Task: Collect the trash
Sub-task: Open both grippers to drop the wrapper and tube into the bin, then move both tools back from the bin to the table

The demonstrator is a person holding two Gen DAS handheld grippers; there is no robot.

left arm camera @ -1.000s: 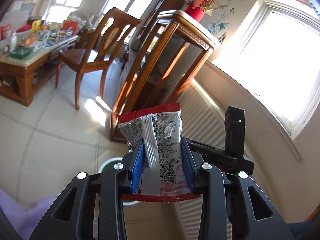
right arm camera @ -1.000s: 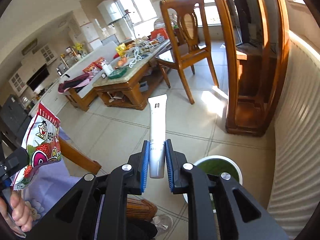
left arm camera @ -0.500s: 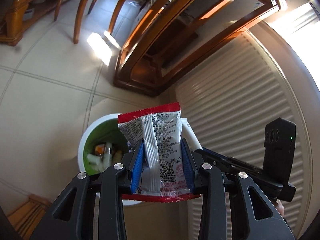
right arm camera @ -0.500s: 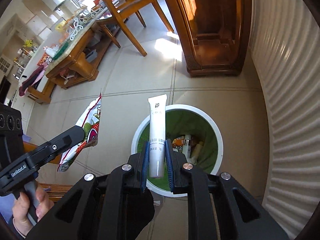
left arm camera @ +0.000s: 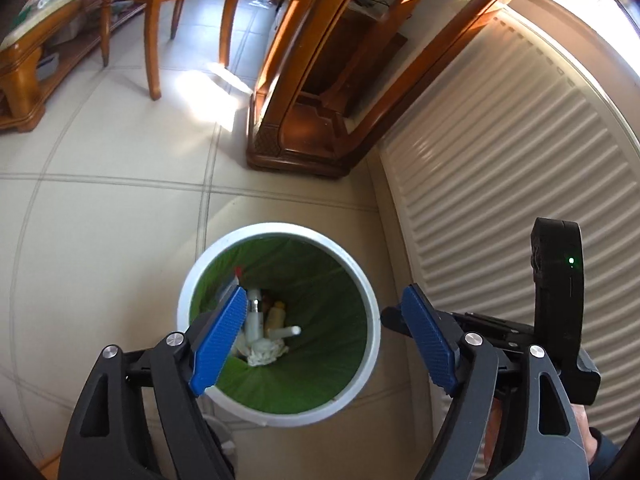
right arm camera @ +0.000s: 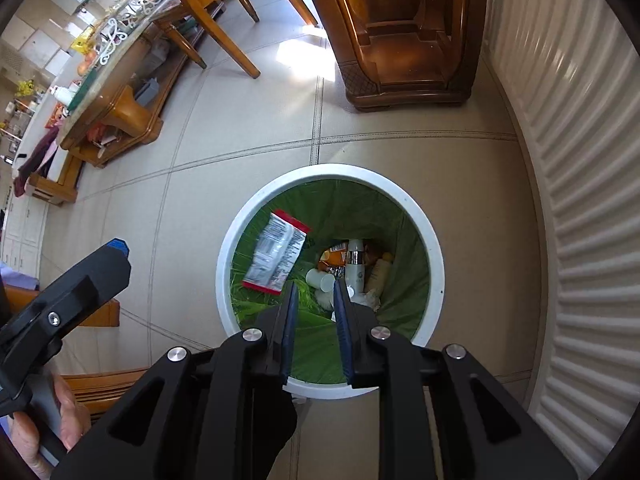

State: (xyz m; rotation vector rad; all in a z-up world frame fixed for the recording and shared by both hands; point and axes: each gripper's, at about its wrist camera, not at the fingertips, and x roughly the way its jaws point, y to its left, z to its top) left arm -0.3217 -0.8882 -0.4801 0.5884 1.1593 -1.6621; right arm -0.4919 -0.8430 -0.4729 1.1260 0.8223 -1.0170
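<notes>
Left gripper [left arm camera: 322, 312]: blue pads spread wide, nothing between them, held over the bin mouth.
Right gripper [right arm camera: 314, 294]: pads close together with a narrow gap, nothing gripped, also above the bin.
Trash bin [right arm camera: 434, 252]: round, white rim, green liner, on the tiled floor just beside the ribbed white wall panel [right arm camera: 580, 200].
Snack wrapper [right arm camera: 276, 257]: silver with red ends – inside the bin, against the liner's left side, above the pile.
Bin bottom: white tube [left arm camera: 285, 332], small bottles, crumpled tissue [left arm camera: 266, 352] – heaped together.
Surroundings: wooden cabinet base [right arm camera: 404, 64] beyond the bin; wooden chair [left arm camera: 188, 12] and table further off.
</notes>
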